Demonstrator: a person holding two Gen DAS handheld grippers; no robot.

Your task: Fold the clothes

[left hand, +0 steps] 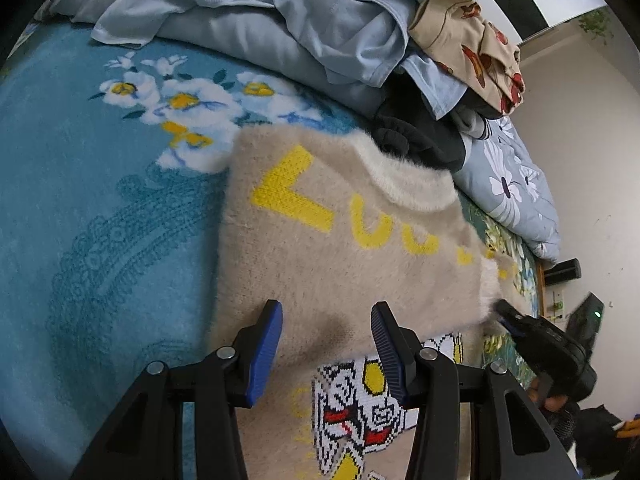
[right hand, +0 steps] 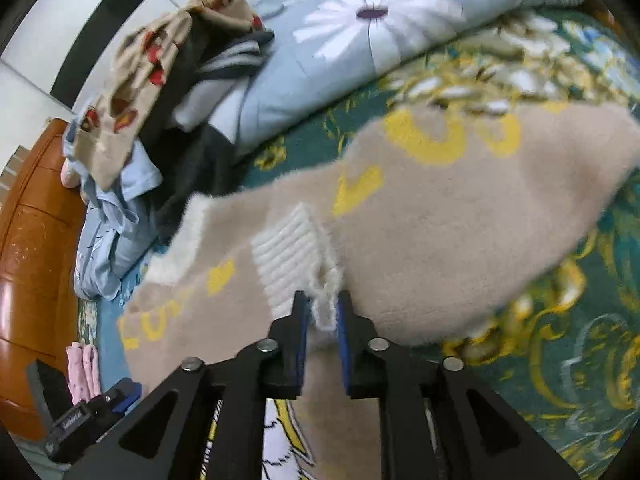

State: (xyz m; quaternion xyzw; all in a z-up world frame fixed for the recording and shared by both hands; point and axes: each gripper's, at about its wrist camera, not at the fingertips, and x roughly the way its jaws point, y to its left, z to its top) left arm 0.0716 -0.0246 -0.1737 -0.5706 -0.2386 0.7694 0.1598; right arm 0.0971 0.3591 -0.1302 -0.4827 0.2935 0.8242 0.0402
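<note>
My right tongs [right hand: 323, 312] are clamped on the white ribbed cuff [right hand: 288, 256] of the beige sweater [left hand: 340, 232], lifting that sleeve. My left tongs [left hand: 326, 328] hang with fingers apart above the sweater, which lies on the blue flowered blanket [left hand: 100, 200] beside a pile of clothes [left hand: 320, 32].

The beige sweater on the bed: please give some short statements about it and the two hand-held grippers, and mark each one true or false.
1. The right hand-held gripper is closed on the sweater's white ribbed cuff. True.
2. The left hand-held gripper grips the beige sweater. False: it is open above it, holding nothing.
3. The sweater has yellow letters. True.
4. The sweater lies on a bare wooden floor. False: it lies on a floral blanket.
5. Unfolded clothes are piled behind the sweater. True.
</note>
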